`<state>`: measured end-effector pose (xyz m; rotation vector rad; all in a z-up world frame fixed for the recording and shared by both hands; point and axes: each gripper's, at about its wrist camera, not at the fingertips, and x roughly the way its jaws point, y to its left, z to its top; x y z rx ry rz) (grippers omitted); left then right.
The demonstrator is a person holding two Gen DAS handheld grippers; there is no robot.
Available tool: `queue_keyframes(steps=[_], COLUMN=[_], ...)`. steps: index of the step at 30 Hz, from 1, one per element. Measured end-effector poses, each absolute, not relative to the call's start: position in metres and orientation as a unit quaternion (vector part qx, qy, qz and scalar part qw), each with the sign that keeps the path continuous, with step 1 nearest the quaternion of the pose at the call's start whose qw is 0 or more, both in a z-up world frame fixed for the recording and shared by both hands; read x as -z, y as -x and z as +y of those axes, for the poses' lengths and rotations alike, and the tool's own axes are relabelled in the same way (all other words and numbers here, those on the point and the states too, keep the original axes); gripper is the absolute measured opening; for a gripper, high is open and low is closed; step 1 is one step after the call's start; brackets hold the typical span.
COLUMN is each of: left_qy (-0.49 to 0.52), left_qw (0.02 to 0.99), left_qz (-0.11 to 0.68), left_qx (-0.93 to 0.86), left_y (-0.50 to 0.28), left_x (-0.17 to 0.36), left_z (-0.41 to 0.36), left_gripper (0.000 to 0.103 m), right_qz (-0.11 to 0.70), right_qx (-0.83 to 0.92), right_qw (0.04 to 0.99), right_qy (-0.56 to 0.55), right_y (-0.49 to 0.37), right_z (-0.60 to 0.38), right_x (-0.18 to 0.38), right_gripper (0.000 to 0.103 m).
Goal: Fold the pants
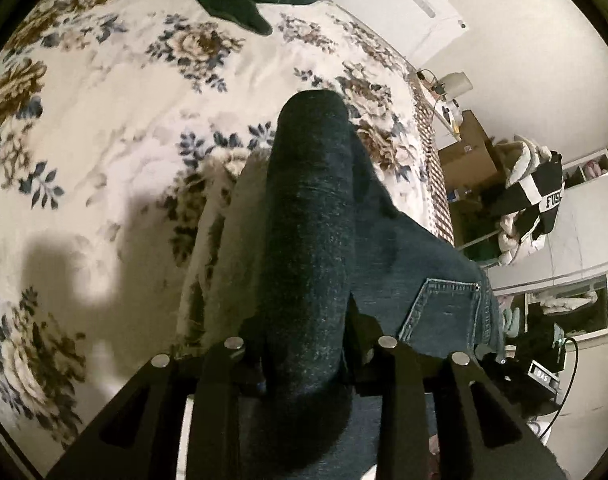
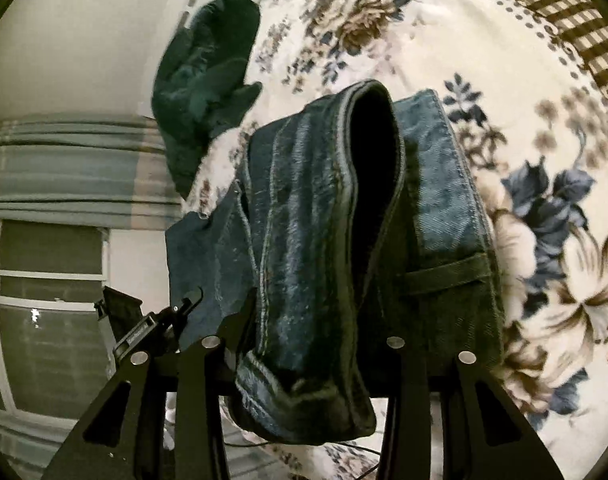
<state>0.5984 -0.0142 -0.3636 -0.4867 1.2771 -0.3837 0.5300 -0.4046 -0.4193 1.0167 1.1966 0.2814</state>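
Note:
The pants are dark blue jeans. In the left wrist view a thick fold of the jeans point(image 1: 310, 248) runs forward from between my left gripper's fingers point(image 1: 304, 352), with a back pocket point(image 1: 444, 312) to the right; the left gripper is shut on the jeans above the bed. In the right wrist view the waistband end of the jeans point(image 2: 336, 248), with a belt loop point(image 2: 448, 276), bunches between my right gripper's fingers point(image 2: 304, 344), which are shut on it. The fingertips are hidden by cloth in both views.
A white bedspread with blue and brown flowers point(image 1: 103, 140) lies under the jeans. A dark green garment point(image 2: 203, 92) lies at the bed's far edge. Shelves and clothes point(image 1: 536, 200) stand right of the bed. A window point(image 2: 43, 320) is at left.

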Motion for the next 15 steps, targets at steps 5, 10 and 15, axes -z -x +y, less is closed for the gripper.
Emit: queue_keyframes(steps=[5, 10, 15], left_qy=[0.166, 0.089, 0.012], left_qw=[0.778, 0.818, 0.839], left_qz=[0.589, 0.558, 0.536], left_qx=[0.141, 0.108, 0.09], left_y=[-0.587, -0.567, -0.539], left_x=[0.343, 0.311, 0.283], left_z=[-0.017, -0.031, -0.054], left_gripper=[0.04, 0.078, 0.089], right_qz=[0.565, 0.57, 0.574], right_qx=[-0.069, 0.015, 0.098], right_qw=[0.704, 0.75, 0.79], right_qy=[-0.425, -0.334, -0.193], right_y=[-0.512, -0.497, -0.484], right_z=[-0.419, -0.417, -0.375], right_x=[0.413, 0.376, 0.333], right_gripper=[0.066, 0.078, 0.099])
